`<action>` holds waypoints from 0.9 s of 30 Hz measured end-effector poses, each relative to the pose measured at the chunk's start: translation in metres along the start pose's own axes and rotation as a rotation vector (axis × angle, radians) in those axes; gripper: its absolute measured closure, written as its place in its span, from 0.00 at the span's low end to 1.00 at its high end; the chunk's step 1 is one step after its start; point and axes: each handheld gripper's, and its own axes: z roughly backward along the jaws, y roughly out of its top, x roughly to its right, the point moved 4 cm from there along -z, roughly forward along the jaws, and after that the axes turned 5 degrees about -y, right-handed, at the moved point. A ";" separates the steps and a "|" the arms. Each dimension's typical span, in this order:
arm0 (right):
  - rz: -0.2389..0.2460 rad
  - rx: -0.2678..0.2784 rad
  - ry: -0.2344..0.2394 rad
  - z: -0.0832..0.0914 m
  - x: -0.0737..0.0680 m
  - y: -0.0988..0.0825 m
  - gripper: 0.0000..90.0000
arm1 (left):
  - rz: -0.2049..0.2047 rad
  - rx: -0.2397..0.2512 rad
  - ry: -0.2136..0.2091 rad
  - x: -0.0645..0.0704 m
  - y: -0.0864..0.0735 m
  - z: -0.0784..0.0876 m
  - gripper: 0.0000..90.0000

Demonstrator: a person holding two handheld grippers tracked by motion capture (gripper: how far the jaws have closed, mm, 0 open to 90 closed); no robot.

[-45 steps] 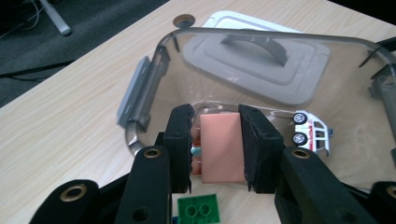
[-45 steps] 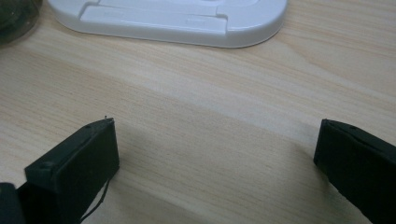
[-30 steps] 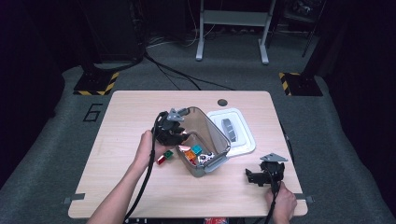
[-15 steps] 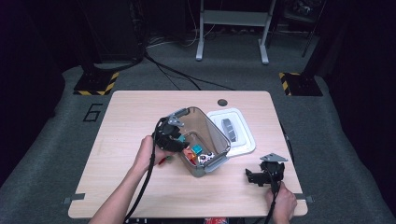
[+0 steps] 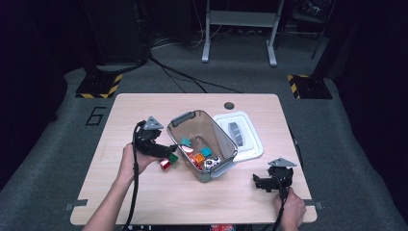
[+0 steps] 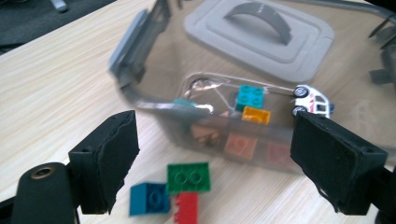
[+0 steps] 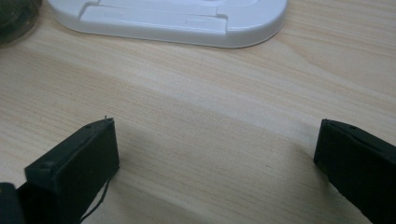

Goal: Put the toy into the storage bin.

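Note:
A clear plastic bin with grey handles stands mid-table and holds several coloured bricks and a white toy car. On the table to its left lie a green brick and a red brick. My left gripper hovers just over them, open. Its jaws have just been opening and pinch nothing. In the left gripper view, the left gripper frames the green brick, a blue brick, the red brick and the bin. My right gripper rests open on the table at the front right, and the right gripper holds nothing.
The bin's white lid lies flat to the right of the bin, and the lid lies ahead of the right jaws. A dark round hole sits near the table's far edge. Bare wood spans the table's left and front.
The left gripper has moved left from over the bin's left rim to the table beside the bin, and its jaws have opened wide. The right gripper has stayed put.

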 end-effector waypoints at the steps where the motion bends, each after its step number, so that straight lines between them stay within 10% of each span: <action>1: 0.000 0.000 0.000 0.000 0.000 0.000 0.00 | 0.010 0.003 0.002 -0.002 -0.004 0.001 0.16; 18: 0.000 0.000 0.000 0.000 0.000 0.000 0.00 | 0.080 -0.097 0.046 -0.019 -0.077 -0.031 0.00; 27: 0.000 0.000 0.001 0.000 0.000 0.000 0.00 | -0.003 -0.123 0.042 -0.003 -0.083 -0.060 0.43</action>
